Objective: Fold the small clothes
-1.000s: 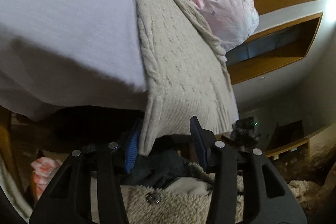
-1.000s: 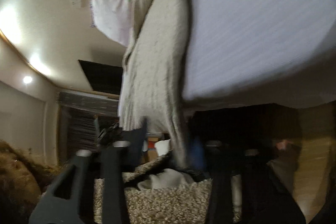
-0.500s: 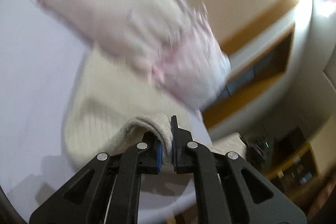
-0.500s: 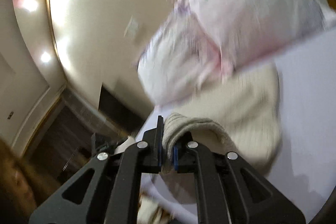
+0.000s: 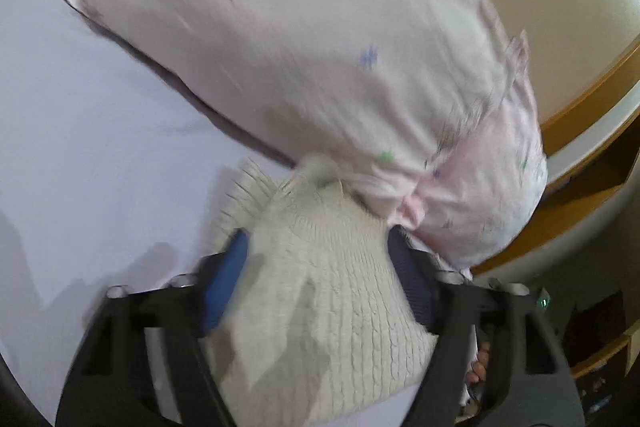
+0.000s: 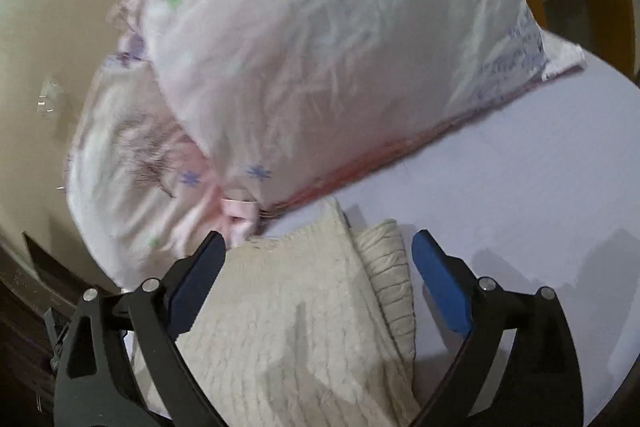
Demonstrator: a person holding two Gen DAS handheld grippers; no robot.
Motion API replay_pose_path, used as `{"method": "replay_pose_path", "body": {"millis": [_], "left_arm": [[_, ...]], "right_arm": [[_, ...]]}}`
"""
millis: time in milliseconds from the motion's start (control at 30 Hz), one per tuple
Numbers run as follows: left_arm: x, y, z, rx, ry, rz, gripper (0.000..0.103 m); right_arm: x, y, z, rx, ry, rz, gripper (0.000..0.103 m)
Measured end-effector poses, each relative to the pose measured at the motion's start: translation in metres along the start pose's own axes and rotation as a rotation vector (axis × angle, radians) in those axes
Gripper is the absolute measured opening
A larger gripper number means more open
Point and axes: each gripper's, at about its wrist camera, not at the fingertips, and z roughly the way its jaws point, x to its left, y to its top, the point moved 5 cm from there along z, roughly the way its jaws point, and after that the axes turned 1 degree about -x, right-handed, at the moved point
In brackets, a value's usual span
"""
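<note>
So the cream knit sweater (image 5: 320,291) is lying on the pale lilac bed sheet (image 5: 100,167), and both grippers are looking straight down its length toward the pink pillow (image 5: 304,39) at the head of the bed. Its long axis runs pretty much away from the jaws, with the far end tucked right up against the pillow, maybe slightly under its edge, hard to say with the blur. The left gripper (image 5: 320,283) has its jaws spread wide, one finger on each side of the knit, and it doesn't look like it's pinching anything; the fabric just fills the gap between them. Same deal on the right gripper (image 6: 320,279): jaws wide apart, sweater (image 6: 288,327) sitting between and below them, with a ribbed bit that looks like a cuff or sleeve (image 6: 388,267) lying along the right edge near the blue pad. Neither seems clearly nearer, they're both basically on top of it. My guess is the next move is about regrabbing an edge or sleeve for another fold, and that ribbed piece is closest to the right one's outer finger.
</note>
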Motion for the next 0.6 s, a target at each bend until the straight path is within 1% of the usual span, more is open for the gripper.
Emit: {"method": "replay_pose_path", "body": {"millis": [67,133,167,200,233,267,300,433,467,500,533,567,600], "left_arm": [[0.01,-0.002,-0.009,0.026,0.013,-0.024,0.073],[0.023,-0.012,-0.006,0.089,0.036,-0.052,0.065],[0.029,-0.017,-0.004,0.108,0.044,-0.063,0.058],[0.035,-0.023,0.0,0.132,0.042,-0.082,0.052],[0.038,-0.029,0.004,0.153,0.029,-0.099,0.05],[0.039,-0.034,0.008,0.163,0.024,-0.107,0.046],[0.038,-0.039,0.011,0.166,0.019,-0.106,0.045],[0.032,-0.054,0.017,0.155,0.013,-0.107,0.043],[0.031,-0.056,0.017,0.139,0.024,-0.106,0.042],[0.031,-0.057,0.016,0.127,0.045,-0.101,0.037],[0.031,-0.058,0.013,0.117,0.079,-0.087,0.035],[0.029,-0.059,0.011,0.102,0.129,-0.052,0.028],[0.028,-0.058,0.007,0.083,0.192,-0.019,0.024]], "right_arm": [[0.004,-0.004,-0.002,0.024,0.036,-0.02,0.095],[0.004,-0.012,0.0,0.046,0.052,-0.036,0.095],[0.005,-0.016,0.002,0.061,0.059,-0.043,0.095],[0.005,-0.019,0.003,0.069,0.065,-0.045,0.095],[0.006,-0.023,0.005,0.082,0.073,-0.046,0.095],[0.007,-0.026,0.007,0.093,0.08,-0.046,0.095],[0.007,-0.031,0.006,0.1,0.084,-0.047,0.095],[0.003,-0.04,0.0,0.109,0.099,-0.055,0.095],[0.002,-0.04,-0.001,0.108,0.103,-0.054,0.095],[0.0,-0.041,-0.004,0.106,0.11,-0.049,0.095],[-0.003,-0.041,-0.007,0.104,0.116,-0.045,0.095],[-0.006,-0.041,-0.01,0.1,0.124,-0.037,0.095],[-0.01,-0.04,-0.013,0.096,0.126,-0.03,0.095]]}}
